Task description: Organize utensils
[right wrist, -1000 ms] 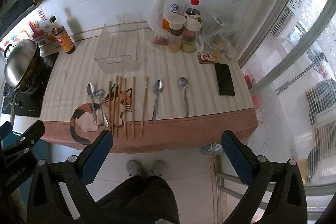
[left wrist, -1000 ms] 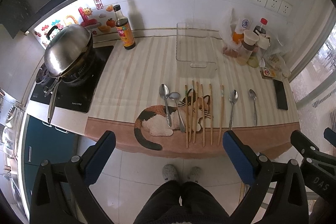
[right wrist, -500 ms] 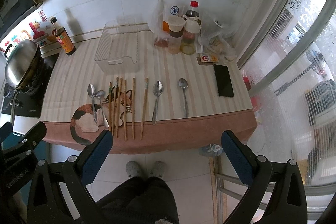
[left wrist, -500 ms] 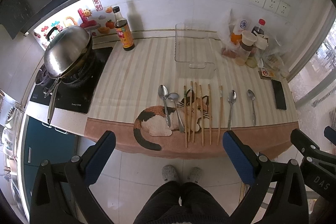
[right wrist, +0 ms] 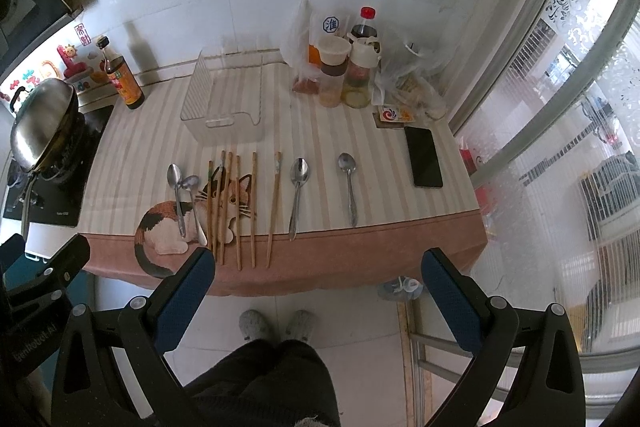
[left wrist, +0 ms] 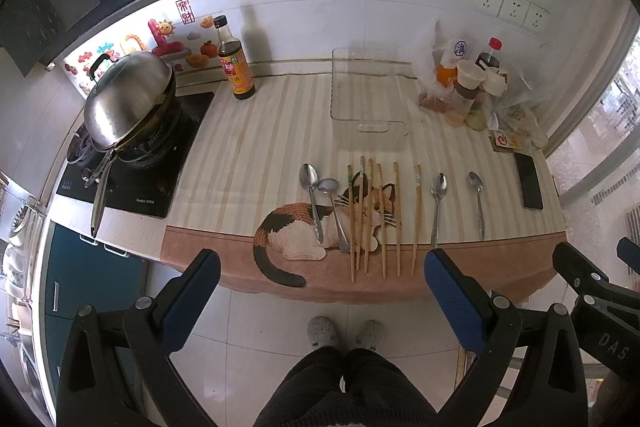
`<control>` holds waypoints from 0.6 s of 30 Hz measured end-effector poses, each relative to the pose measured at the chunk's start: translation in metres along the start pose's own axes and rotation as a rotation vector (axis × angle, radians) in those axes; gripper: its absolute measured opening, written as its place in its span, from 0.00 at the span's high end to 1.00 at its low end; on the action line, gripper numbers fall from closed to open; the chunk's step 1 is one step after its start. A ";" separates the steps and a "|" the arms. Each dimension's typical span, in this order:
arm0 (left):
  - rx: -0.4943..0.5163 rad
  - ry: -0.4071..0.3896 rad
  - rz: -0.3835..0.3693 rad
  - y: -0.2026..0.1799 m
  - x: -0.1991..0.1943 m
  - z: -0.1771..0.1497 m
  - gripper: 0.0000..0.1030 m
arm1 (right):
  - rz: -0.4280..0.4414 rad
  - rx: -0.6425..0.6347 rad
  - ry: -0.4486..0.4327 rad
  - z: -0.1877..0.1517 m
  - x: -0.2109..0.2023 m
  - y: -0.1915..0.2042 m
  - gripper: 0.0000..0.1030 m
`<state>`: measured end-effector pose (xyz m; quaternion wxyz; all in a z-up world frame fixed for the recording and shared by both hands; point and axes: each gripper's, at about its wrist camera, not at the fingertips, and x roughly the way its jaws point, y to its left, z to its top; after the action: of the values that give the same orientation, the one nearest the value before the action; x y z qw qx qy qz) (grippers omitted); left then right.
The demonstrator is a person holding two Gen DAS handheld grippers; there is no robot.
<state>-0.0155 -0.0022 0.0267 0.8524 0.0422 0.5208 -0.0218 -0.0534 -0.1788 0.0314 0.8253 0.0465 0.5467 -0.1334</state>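
Clear plastic bin (left wrist: 366,103) is hard to read, its walls nearly vanishing against the striped surface (left wrist: 260,155) mid-frame. My legs cut off at the bottom edge. Both my left hand-held gripper (left wrist: 320,283) and right hand-held gripper (right wrist: 316,279) hang wide open and empty, low in frame, short of the chopsticks (left wrist: 374,215) and spoons (left wrist: 438,203) lined up below the bin.

I saw chopsticks (left wrist: 376,219) lying between two spoon pairs (left wrist: 320,203) (left wrist: 456,203), the clear bin (left wrist: 366,99) behind them.
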 end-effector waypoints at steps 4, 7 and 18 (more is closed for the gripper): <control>0.000 0.000 0.000 -0.001 0.000 -0.001 0.00 | -0.002 -0.001 -0.003 0.002 -0.001 0.000 0.00; 0.001 -0.001 0.000 -0.003 -0.002 0.000 0.00 | -0.002 -0.001 -0.003 0.002 -0.001 0.000 0.00; 0.011 -0.030 0.028 -0.007 0.005 0.012 0.00 | 0.001 0.013 -0.005 0.005 0.000 0.000 0.00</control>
<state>-0.0036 -0.0105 0.0272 0.8601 0.0538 0.5071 -0.0134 -0.0488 -0.1803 0.0336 0.8264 0.0518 0.5439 -0.1366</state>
